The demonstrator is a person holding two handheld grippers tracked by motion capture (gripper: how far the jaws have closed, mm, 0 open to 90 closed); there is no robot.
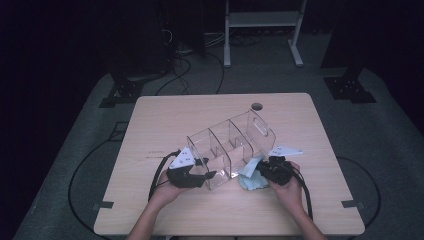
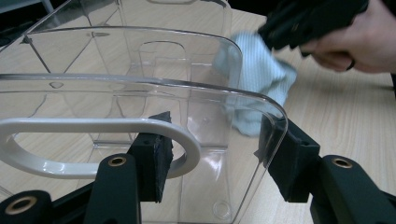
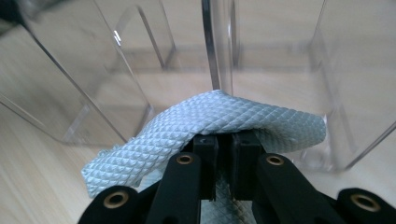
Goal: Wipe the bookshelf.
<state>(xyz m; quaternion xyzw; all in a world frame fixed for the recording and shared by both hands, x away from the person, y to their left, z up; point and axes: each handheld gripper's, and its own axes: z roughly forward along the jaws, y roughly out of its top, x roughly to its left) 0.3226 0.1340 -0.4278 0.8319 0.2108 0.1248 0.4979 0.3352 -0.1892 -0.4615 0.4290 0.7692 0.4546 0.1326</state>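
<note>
Nearest the person, both hands came in over the front edge of the pale wooden table (image 1: 150, 120). The left gripper (image 1: 209, 175) had its jaws partly apart and clamped on the end wall of the clear plastic compartmented organiser with a cut-out handle at each end (image 1: 231, 145); in the left gripper view one pad sat inside the wall beside the handle opening and the other pressed on the wall's outer edge, so the organiser (image 2: 140, 93) was held steady. It lay on the middle of the table, tipped over on its long side, with its dividers and open compartments turned toward the right hand.

The right gripper (image 1: 261, 168) had its jaws pressed together on a light blue, diamond-textured cleaning cloth (image 1: 250, 179). In the right gripper view the cloth (image 3: 210, 126) draped over the jaw tips and met the lower edge of a divider in the organiser (image 3: 219, 51); from above it touched the organiser's near long side, close to the end held by the left gripper.

Judged from this, the wiping was under way at that near end. No dirt or streaks could be made out on the plastic, so how much had been cleaned could not be told. The middle and far compartments, beyond the cloth, probably remained to be wiped.
</note>
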